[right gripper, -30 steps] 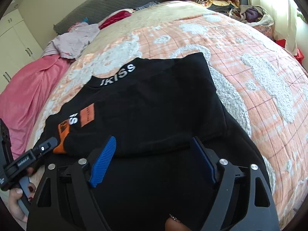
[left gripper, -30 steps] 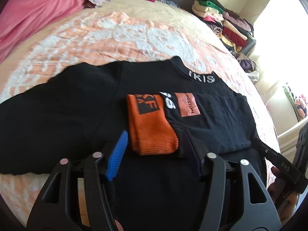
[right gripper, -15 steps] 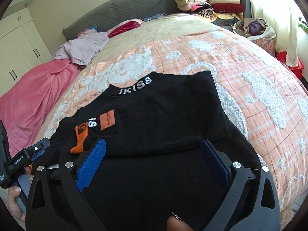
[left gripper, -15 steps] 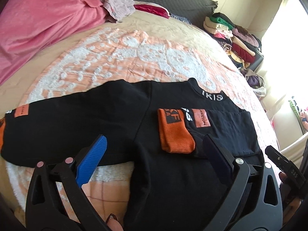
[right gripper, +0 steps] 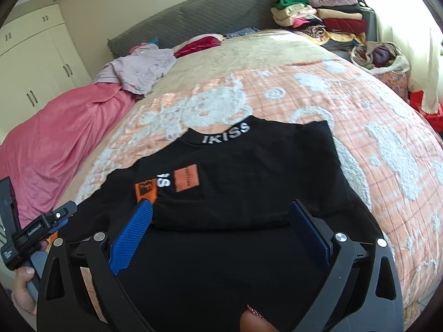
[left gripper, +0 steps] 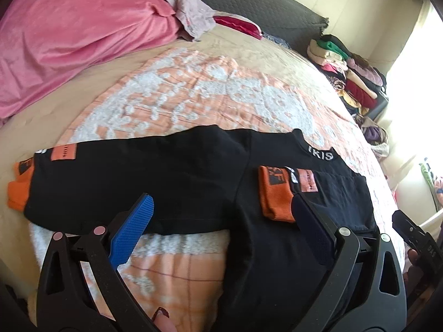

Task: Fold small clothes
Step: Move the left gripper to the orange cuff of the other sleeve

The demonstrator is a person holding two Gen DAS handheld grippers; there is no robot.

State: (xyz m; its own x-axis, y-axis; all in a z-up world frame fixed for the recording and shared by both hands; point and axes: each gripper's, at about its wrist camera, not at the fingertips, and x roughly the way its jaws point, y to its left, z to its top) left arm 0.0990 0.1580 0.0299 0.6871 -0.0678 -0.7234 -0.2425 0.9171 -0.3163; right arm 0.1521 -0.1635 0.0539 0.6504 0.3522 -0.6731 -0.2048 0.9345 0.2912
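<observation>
A pink blanket point(left gripper: 69, 36) lay heaped on my left; folded clothes point(right gripper: 318, 13) were stacked by the grey headboard point(right gripper: 193, 25); white wardrobe doors point(right gripper: 33, 63) stood beyond.

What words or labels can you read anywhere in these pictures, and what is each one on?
"IKISS": white letters on the collar of the black top.
"GenRobot.AI": on the left gripper, small.
"DAS": on the right gripper, partly cut off.
Orange patch and orange cuff: print too blurred to read.

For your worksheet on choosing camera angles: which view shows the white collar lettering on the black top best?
The right wrist view: the collar lettering reads whole and central. In the left wrist view it sits far off, partly cut off.
</observation>
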